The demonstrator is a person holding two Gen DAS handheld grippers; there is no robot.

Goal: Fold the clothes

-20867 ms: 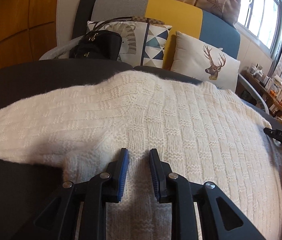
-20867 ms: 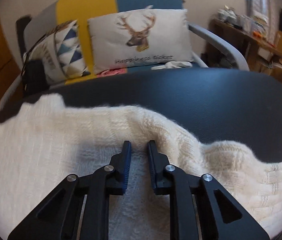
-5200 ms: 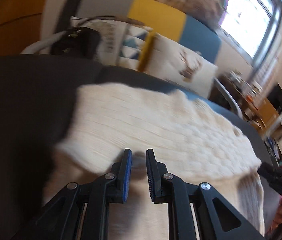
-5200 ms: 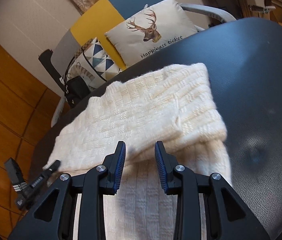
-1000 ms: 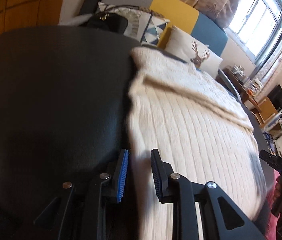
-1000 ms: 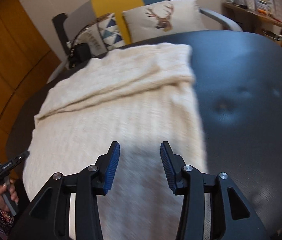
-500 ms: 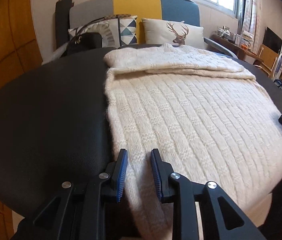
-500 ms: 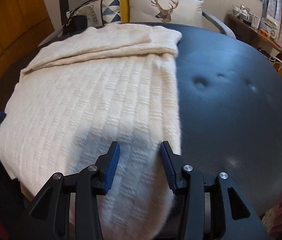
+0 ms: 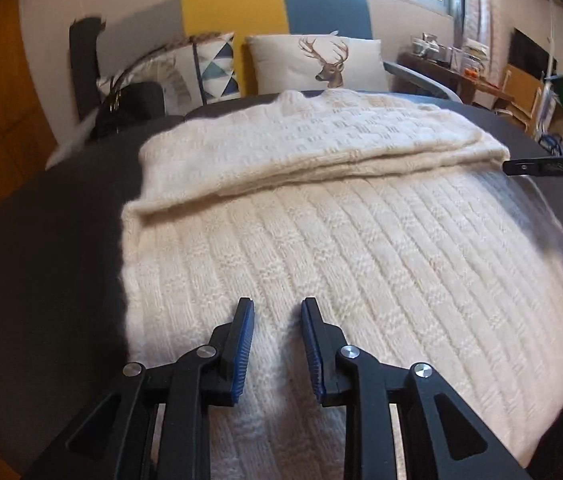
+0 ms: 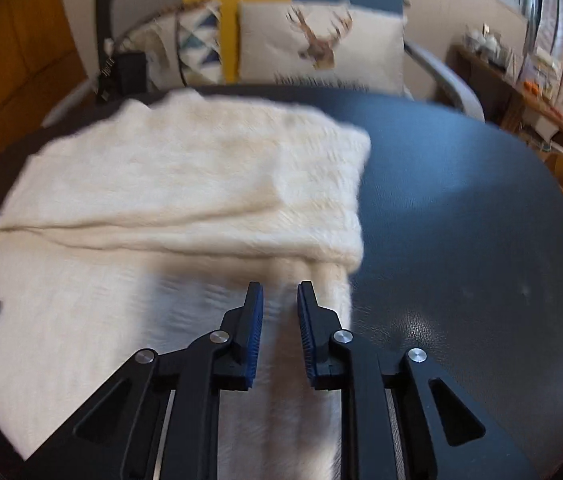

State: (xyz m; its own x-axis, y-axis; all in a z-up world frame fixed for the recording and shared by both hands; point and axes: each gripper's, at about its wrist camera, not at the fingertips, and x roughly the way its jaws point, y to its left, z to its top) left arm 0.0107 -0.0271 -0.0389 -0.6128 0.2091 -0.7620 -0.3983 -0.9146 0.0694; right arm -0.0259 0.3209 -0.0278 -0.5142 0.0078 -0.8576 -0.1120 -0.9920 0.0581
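The round black leather-topped table (image 10: pixel 461 216) carries the cream chunky-knit sweater (image 9: pixel 341 248), spread flat across its left part with the near hem hanging over the table's near edge. The far part already lies doubled back on itself in a thick band (image 9: pixel 301 148), so the garment is partly folded.

The left gripper (image 9: pixel 277 320) sits low over the near left corner of the knit, its blue-padded fingers parted with wool showing between them. The right gripper (image 10: pixel 279 308) hangs at the near right edge, fingers likewise parted, the sweater's border under the gap; whether either has pinched the wool I cannot tell for sure.

If the near hem goes up next, as it looks, both corners want taking at matching depth and lifting level, so the loose knit doesn't sag in the middle.

Only the right wrist view shows the bare tabletop to the right. The left one alone gives the ribbed weave sharply, and the right gripper's tip (image 9: pixel 541 167) coming in from the side.
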